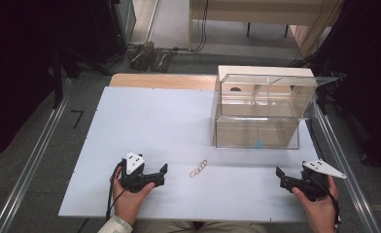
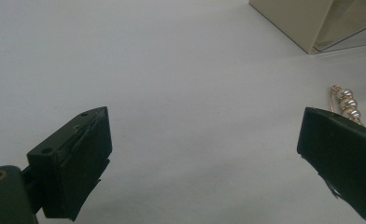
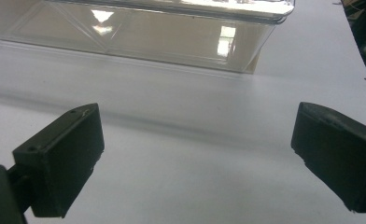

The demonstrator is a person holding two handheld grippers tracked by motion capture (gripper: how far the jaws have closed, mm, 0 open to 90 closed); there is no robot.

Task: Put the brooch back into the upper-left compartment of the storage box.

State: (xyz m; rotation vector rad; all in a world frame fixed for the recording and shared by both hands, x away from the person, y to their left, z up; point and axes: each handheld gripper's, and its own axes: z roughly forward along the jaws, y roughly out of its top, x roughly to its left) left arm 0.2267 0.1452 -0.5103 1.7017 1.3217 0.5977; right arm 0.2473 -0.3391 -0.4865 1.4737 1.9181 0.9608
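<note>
Fingers spread wide on both, nothing held. High view: left gripper (image 1: 155,175) sits near the pearl clip (image 1: 198,168), which lies flat on the white table (image 1: 145,126); right gripper (image 1: 286,178) is well apart from it, in front of the clear box (image 1: 256,132). Left gripper view: clip (image 2: 347,103) just beyond the right-hand jaw, three pearls on gold wire. Looks light, small, stiff, pearls likely slippery; I'd pinch across the metal frame. Right gripper view: jaws wide, facing the box (image 3: 139,32).
</note>
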